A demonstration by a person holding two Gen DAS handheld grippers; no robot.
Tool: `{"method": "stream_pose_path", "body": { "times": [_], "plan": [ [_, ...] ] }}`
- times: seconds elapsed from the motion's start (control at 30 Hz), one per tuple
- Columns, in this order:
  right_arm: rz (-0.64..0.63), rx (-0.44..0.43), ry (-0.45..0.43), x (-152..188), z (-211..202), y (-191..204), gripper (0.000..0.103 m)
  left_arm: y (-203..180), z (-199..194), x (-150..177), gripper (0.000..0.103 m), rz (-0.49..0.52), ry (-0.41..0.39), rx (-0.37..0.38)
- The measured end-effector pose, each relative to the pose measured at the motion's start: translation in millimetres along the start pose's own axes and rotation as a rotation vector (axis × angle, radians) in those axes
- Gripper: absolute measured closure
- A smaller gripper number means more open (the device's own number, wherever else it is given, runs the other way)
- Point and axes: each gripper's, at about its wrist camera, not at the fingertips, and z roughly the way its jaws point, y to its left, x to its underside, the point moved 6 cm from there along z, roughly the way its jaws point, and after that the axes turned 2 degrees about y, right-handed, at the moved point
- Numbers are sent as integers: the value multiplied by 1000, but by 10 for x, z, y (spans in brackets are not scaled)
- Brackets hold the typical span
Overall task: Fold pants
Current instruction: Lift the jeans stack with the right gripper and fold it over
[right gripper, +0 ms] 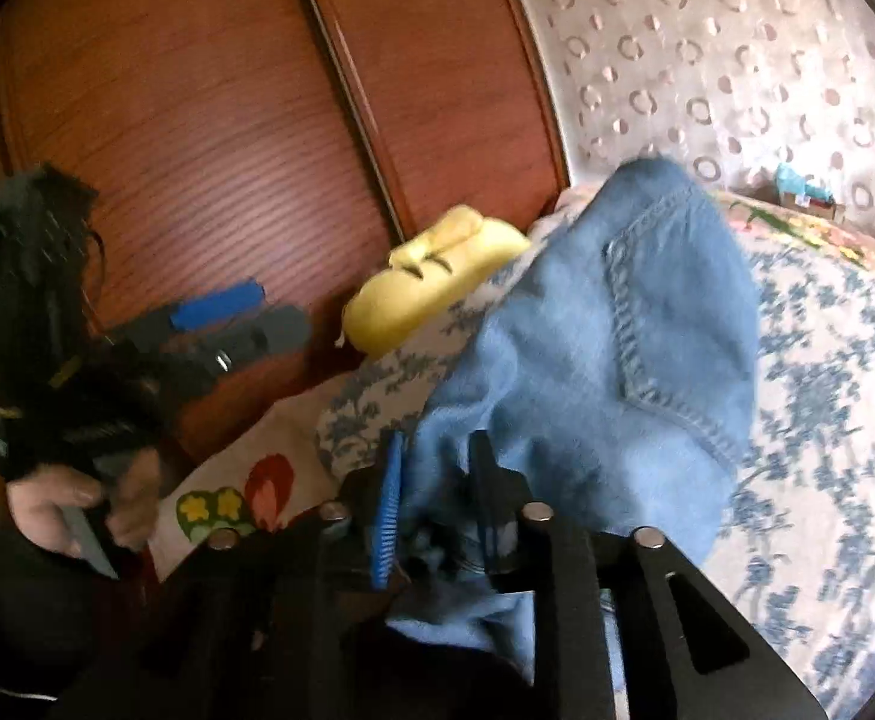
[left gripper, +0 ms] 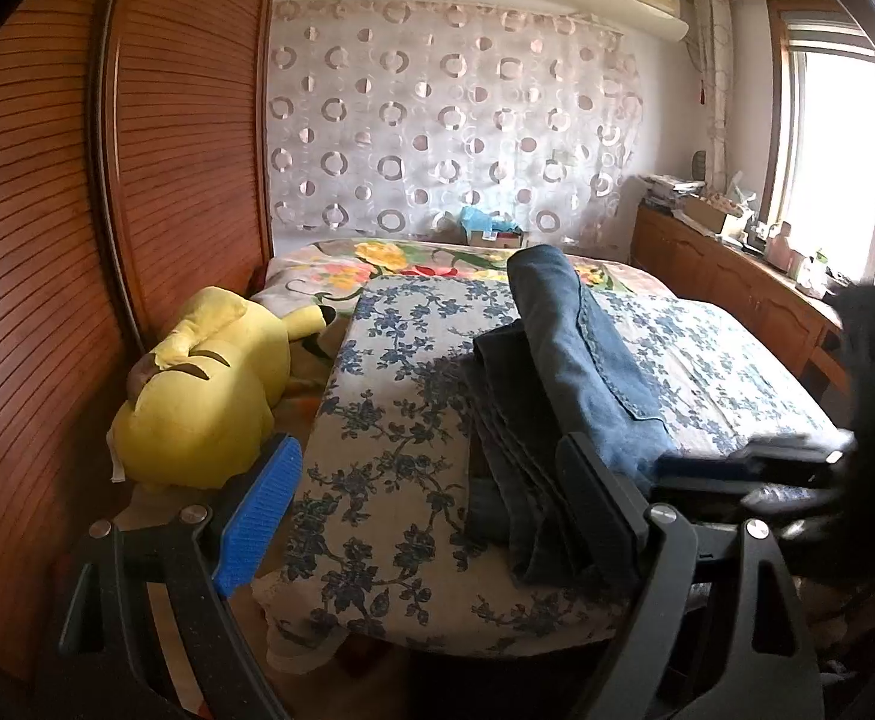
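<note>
1. The pants (left gripper: 563, 360) are blue denim, bunched into a long lump on the blue-flowered quilt (left gripper: 389, 420) near the bed's close edge, one end rising in a hump toward the far side. From the right wrist view a stitched back pocket faces up, so the seat end sits nearest that camera.

2. Right gripper (right gripper: 437, 498): denim fills the gap between its fingers, blue pad (right gripper: 388, 516) on one side, dark finger on the other. It looks pinched on the cloth near the waist, though blur hides the exact contact.

3. Left gripper (left gripper: 431, 516): fingers spread wide, nothing between them, poised low just beside the near end of the pile. One finger overlaps the denim edge in its own view; whether it touches, I cannot tell.

4. Handling call: denim is heavy for cloth, soft but with stiff seams and waistband. It will sag and drag from a single pinch. Thick layers resist creasing, so a good hold is on the waistband or a hem, both layers together.

5. Further out: a yellow plush toy (left gripper: 209, 384) lies against the wooden wardrobe doors (left gripper: 137, 180), near the quilt's left side. A circle-patterned curtain (left gripper: 449, 120) hangs behind the bed.
</note>
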Motion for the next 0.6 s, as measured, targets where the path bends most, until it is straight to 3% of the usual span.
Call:
{"method": "stream_pose_path", "body": {
  "times": [0.13, 0.23, 0.6],
  "plan": [
    [-6, 54, -78, -102, -252, -110, 66, -48, 6, -5, 16, 4, 0, 9],
    [25, 118, -128, -159, -401, -330, 66, -114, 40, 17, 16, 13, 8, 20],
    [98, 211, -158, -12, -660, -823, 66, -384, 158, 108, 16, 44, 44, 65]
  ]
}}
